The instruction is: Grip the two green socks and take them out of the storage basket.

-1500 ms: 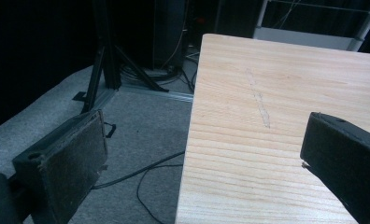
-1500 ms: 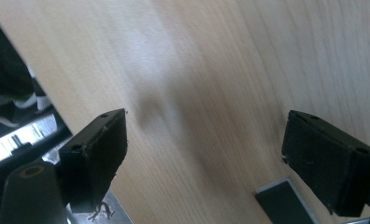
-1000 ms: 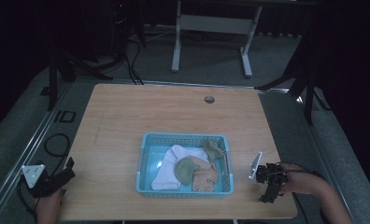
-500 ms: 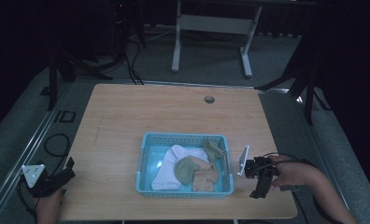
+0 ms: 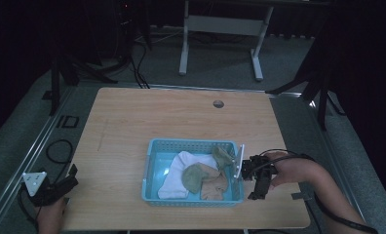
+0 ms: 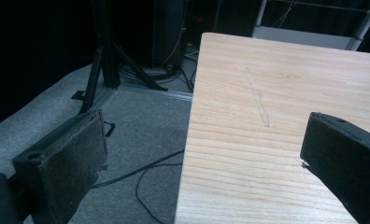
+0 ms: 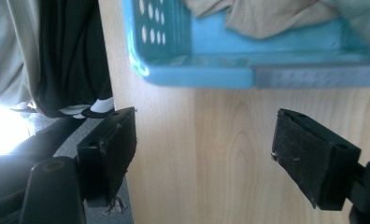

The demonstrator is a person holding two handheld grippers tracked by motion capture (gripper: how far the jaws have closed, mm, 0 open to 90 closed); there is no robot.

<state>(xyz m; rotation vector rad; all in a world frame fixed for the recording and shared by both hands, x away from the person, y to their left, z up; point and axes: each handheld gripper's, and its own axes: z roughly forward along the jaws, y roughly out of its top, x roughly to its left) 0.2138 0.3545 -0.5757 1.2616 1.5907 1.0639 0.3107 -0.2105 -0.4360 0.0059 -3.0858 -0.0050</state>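
Right gripper (image 5: pixel 253 181) fingers apart beside blue basket (image 5: pixel 154 146); left gripper (image 5: pixel 59 185) fingers apart, seemingly at table (image 5: pixel 132 117) corner.

my left gripper (image 5: pixel 69 176) sits low at my left, jaws spread wide. my right gripper (image 5: pixel 255 187) points back toward me, jaws parted too.

Dim, soft overhead frame with black surroundings; close views brighter, slightly blurred.
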